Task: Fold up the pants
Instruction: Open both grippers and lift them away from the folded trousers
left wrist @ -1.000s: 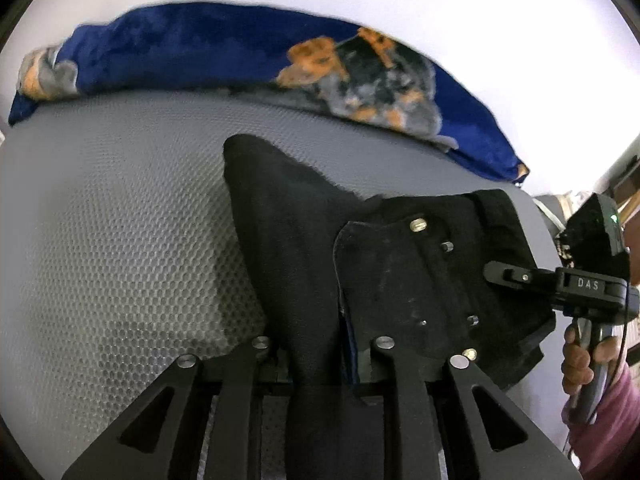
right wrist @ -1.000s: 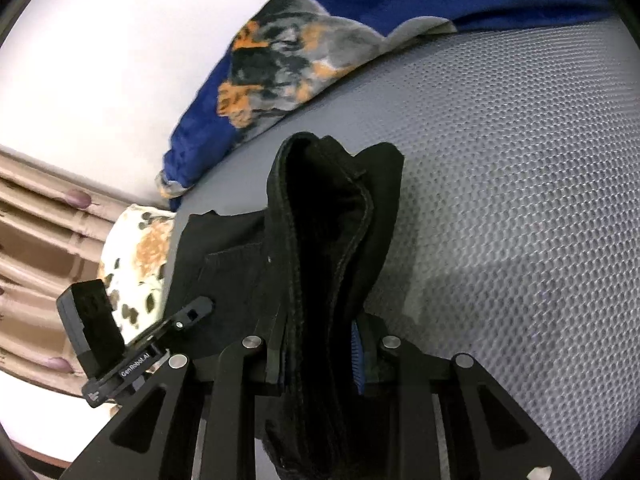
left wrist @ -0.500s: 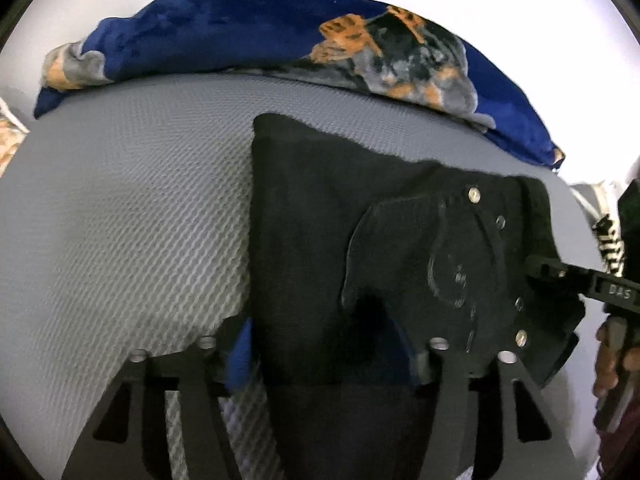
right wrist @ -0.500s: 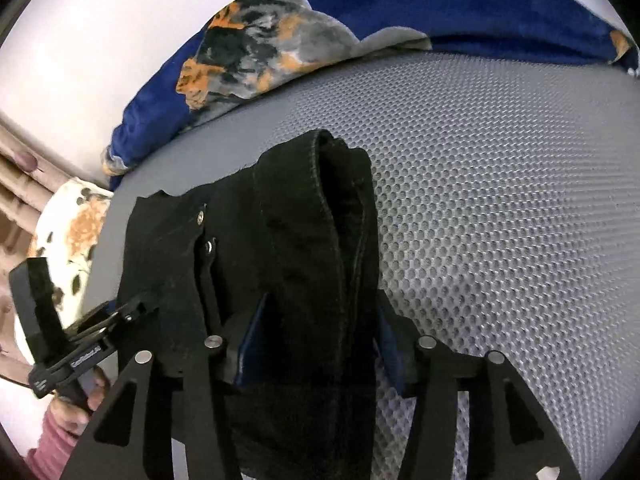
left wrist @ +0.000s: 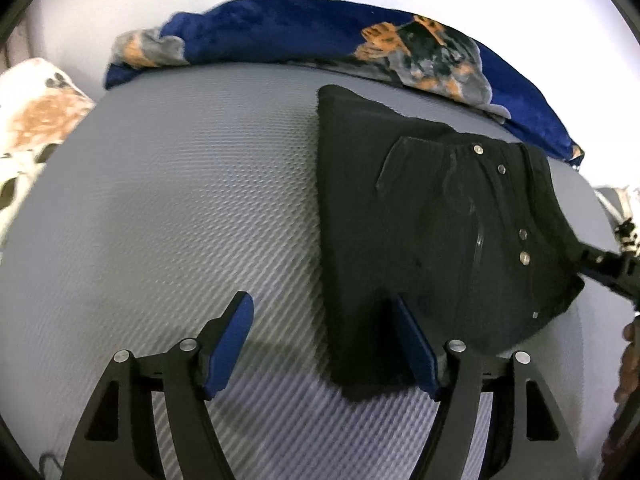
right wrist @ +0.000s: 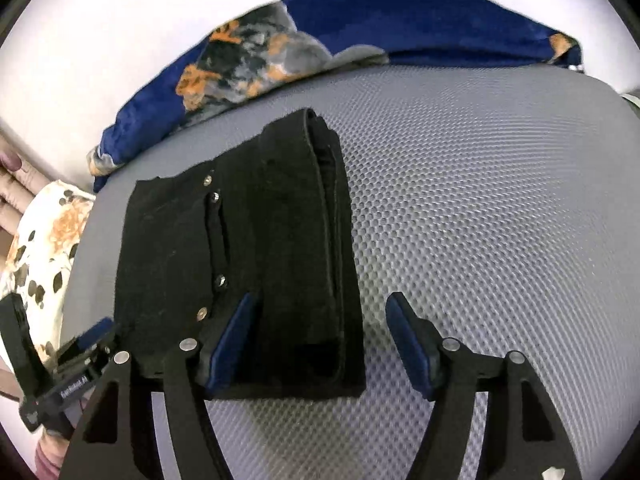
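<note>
Fingers [left wrist: 236, 328] of both grippers spread, released; folded pants [right wrist: 240, 256] lie flat, blue blanket [right wrist: 400, 28] behind.

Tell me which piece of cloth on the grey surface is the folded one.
The black pants, lying flat as a neat rectangle in front of both open grippers. The blue blanket with orange patches sits bunched along the far edge, and the floral cloth lies off the side.

Black pants [left wrist: 432, 216] lie on a grey honeycomb-textured surface [left wrist: 180, 200] beside a blue, orange-and-grey patterned blanket [left wrist: 304, 36]
</note>
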The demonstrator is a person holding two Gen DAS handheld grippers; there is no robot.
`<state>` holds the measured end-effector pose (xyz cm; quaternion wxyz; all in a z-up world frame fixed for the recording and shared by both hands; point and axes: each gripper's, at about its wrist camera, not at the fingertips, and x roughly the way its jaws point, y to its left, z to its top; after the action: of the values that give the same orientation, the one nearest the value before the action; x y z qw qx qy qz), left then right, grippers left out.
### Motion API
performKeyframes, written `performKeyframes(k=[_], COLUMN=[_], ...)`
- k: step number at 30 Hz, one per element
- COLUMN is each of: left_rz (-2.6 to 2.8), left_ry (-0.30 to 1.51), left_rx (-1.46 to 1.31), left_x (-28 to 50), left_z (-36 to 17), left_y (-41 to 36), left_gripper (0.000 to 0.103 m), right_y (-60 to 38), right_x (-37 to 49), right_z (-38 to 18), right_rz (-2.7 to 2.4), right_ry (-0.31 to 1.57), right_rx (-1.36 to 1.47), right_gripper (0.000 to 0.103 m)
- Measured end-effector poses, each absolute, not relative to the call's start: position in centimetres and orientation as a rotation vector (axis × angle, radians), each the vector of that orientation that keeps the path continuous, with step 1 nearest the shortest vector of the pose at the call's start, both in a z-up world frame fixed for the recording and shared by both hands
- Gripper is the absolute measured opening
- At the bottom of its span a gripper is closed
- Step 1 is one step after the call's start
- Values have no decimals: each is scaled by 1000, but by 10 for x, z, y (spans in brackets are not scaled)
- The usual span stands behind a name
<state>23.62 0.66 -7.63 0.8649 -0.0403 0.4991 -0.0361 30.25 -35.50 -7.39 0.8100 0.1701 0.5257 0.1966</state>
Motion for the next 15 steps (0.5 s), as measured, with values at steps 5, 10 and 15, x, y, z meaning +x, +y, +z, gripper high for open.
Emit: performKeyframes(k=[5,10,15], left_rz=[13,36,68], left_ry=[992,985,970], left_rx=[32,52,54], left_x=[201,170,148], left_z=[-56,-51,-46], left_y=[-2,-7,-13], left_gripper=[72,72,72], right_y=[-354,-343,-335], right_x=[278,245,209], right_z=[-64,-58,-53], right_rz=[427,430,415], right_ry=[1100,1071,1033], right_rx=[336,284,248], right_gripper=[68,70,75])
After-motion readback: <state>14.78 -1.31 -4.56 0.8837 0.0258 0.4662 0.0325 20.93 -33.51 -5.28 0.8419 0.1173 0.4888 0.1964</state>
